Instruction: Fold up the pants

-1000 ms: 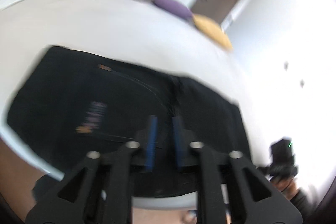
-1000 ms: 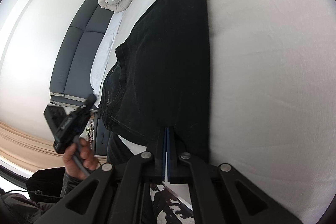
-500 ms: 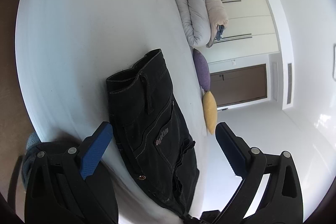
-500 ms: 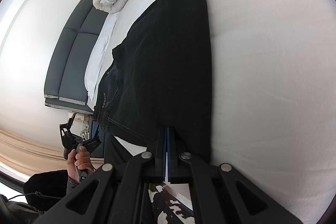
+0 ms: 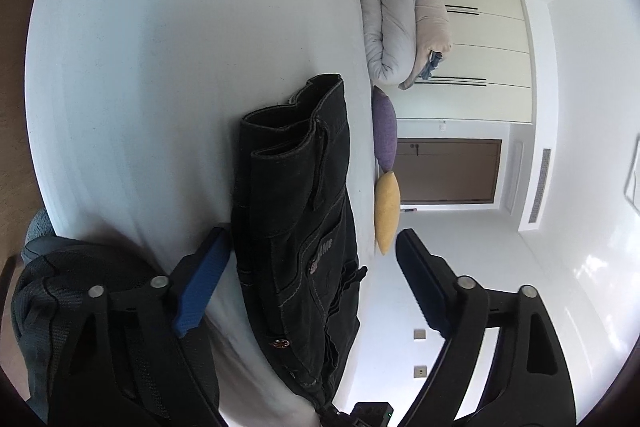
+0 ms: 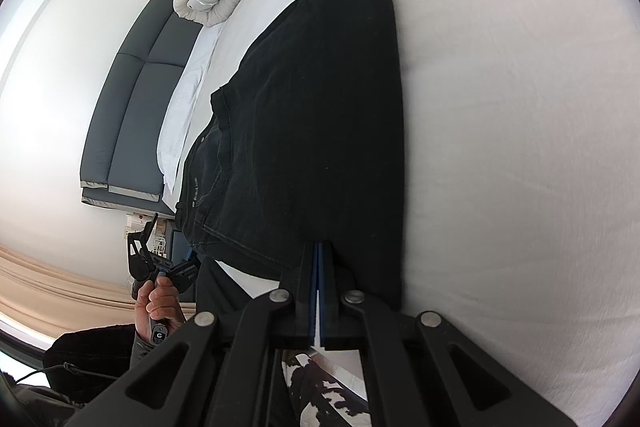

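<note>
Pants (image 6: pixel 320 107) lie on the white bed (image 6: pixel 520 147). Right gripper (image 6: pixel 317 267) is clamped, apparently on their near edge. Left gripper (image 5: pixel 312 267), jaws just closing, straddles the waistband without touching.

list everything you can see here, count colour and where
pants: 1, black, folded on the bed, near its edge
bed: 1, white sheet
duvet: 1, beige and grey, rolled, at the bed's head
cushions: 2, purple and yellow, on the bed's far edge
headboard: 1, dark grey, padded
door: 1, brown, far wall
left gripper: black, blue pads, open, astride the pants' waist end
right gripper: black, blue pads, shut at the pants' near edge
hand: 1, holds the left gripper's handle
</note>
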Motion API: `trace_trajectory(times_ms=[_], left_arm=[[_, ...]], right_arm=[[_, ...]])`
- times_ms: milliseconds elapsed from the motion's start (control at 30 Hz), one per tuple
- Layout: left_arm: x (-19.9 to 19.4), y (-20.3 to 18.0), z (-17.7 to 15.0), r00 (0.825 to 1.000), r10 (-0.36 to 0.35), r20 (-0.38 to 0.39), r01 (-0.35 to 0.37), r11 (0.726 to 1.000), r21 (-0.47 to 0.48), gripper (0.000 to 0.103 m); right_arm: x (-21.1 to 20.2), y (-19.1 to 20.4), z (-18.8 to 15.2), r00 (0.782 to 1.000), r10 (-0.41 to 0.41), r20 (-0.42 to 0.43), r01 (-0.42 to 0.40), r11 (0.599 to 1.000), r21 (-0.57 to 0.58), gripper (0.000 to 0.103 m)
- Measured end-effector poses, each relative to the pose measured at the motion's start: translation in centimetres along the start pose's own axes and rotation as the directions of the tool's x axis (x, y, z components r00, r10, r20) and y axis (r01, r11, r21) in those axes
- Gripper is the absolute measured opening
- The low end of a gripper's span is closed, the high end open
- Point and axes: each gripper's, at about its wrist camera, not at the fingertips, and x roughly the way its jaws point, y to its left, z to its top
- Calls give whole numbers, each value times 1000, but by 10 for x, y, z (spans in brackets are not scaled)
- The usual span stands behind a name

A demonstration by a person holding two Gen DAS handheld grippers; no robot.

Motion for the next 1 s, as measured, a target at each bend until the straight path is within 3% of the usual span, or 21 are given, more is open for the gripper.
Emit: trace_trajectory(times_ms=[133,267,500,733,767,900,1000], left_arm=[[4,2,0,1000,-13,-5,13,1000,-6,78],[7,12,2,996,-88,13,89,993,-77,72],[22,15,6,999,-48,-4,48,996,-71,31],[27,13,8,1000,-11,-2,11,999,-39,21],[26,12,8,1000,-2,2,2,1000,-27,21],[23,6,3,1000,22,16,-22,1000,9,19],[22,-3,1,998,51,34,-53,997,57,18]], right_arm=[[0,0,0,1000,-2,-1,2,1000,-1,0],[-1,0,0,1000,-1,-1,1,1000,-1,0],[-1,0,0,1000,3,-1,-3,1000,4,0],[-12,15,6,1000,-23,5,23,1000,-18,1],[-14,20,9,1000,-22,11,23,1000,-21,5],[-18,59,32,999,13,34,-9,995,-99,10],[2,93,54,999,47,8,-46,987,-151,14]])
